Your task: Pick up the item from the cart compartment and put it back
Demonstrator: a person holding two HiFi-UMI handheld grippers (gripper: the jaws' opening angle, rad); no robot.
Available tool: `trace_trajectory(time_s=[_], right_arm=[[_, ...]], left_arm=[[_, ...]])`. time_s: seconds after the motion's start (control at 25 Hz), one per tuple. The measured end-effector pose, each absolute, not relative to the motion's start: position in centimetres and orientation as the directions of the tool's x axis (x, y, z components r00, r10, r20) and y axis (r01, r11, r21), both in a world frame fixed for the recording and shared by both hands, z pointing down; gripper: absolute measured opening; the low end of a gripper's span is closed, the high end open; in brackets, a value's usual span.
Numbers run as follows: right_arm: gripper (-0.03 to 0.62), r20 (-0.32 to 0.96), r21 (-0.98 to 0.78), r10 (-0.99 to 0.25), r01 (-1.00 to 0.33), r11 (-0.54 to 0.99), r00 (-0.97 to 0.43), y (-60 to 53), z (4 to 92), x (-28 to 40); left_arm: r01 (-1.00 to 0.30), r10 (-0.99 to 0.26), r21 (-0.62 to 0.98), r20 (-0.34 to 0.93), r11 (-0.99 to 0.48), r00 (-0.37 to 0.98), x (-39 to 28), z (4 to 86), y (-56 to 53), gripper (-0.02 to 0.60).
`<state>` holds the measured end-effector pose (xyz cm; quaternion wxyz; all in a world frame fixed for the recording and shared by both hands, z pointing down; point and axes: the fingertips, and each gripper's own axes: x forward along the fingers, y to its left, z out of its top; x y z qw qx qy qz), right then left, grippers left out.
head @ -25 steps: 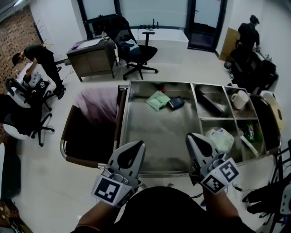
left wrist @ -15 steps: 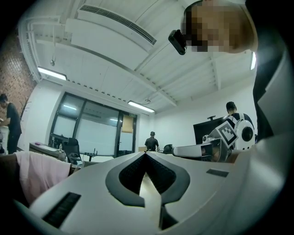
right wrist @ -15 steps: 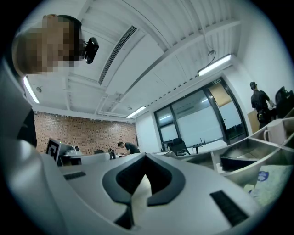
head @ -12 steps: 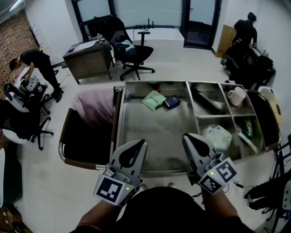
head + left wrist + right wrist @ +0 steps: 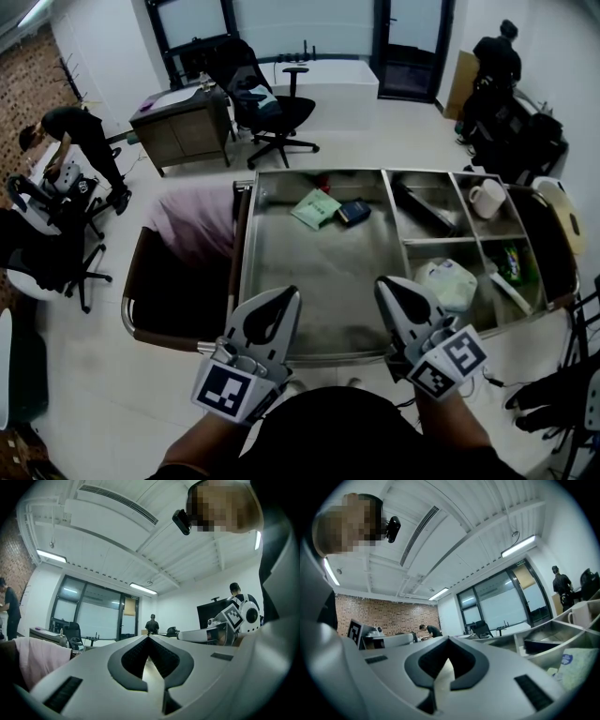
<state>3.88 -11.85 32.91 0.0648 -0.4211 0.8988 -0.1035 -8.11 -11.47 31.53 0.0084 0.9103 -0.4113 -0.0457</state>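
Note:
A steel cart (image 5: 323, 272) has a wide tray and several compartments on its right. In the tray lie a green packet (image 5: 315, 208) and a dark blue item (image 5: 354, 211). The compartments hold a black object (image 5: 424, 204), a white mug (image 5: 487, 199), a white pouch (image 5: 448, 281) and a green packet (image 5: 517, 262). My left gripper (image 5: 286, 297) and right gripper (image 5: 386, 284) hover side by side over the cart's near edge. Both are shut and hold nothing. In the gripper views the left gripper (image 5: 149, 637) and right gripper (image 5: 448, 639) show jaws meeting at the tips.
A pink cloth (image 5: 197, 220) drapes over the cart's left end, by its curved handle (image 5: 131, 319). Beyond the cart stand a black office chair (image 5: 272, 108) and a desk (image 5: 183, 117). A person (image 5: 80, 141) bends at the left, another person (image 5: 492, 61) stands at the back right.
Both grippers stay shut and almost where they were. The head view has shifted slightly, so the cart sits a little further left in the picture.

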Motion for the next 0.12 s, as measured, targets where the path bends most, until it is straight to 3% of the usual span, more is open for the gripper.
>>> trace_trajectory(time_s=[0.12], right_arm=[[0.017, -0.030, -0.236, -0.770, -0.744, 0.625, -0.638, -11.83, 32.72, 4.11]], left_arm=[[-0.749, -0.750, 0.045, -0.080, -0.661, 0.657, -8.00, 31.31, -11.40, 0.000]])
